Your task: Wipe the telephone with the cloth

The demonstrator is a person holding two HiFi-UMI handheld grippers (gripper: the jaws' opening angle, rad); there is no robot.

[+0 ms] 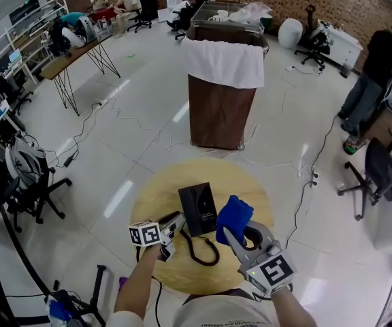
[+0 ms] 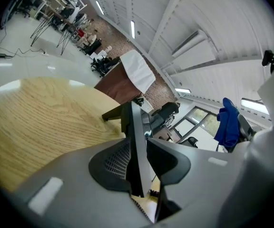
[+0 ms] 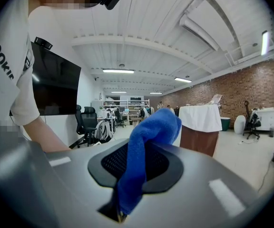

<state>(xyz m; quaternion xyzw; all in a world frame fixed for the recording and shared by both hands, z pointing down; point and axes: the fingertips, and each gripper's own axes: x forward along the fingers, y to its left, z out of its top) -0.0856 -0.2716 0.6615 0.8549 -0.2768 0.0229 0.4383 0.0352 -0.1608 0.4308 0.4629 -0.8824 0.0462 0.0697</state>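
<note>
A black telephone [image 1: 197, 208] lies on the round wooden table [image 1: 156, 195], its coiled cord [image 1: 201, 256] looping toward the near edge. My left gripper [image 1: 175, 223] sits at the phone's left side. In the left gripper view the phone's thin black edge [image 2: 136, 141] stands between the jaws of the left gripper [image 2: 144, 152], against one pad, with a narrow gap at the other. My right gripper [image 1: 235, 236] hovers just right of the phone, shut on a blue cloth [image 1: 235, 215]. The cloth [image 3: 146, 144] bunches upward out of the jaws of the right gripper [image 3: 134, 167].
A brown cart draped in white [image 1: 224, 87] stands beyond the table. Office chairs are at the left [image 1: 33, 176] and right [image 1: 380, 172], with cables across the floor. A person [image 1: 376, 67] stands at the far right. A trestle desk [image 1: 73, 56] is at the far left.
</note>
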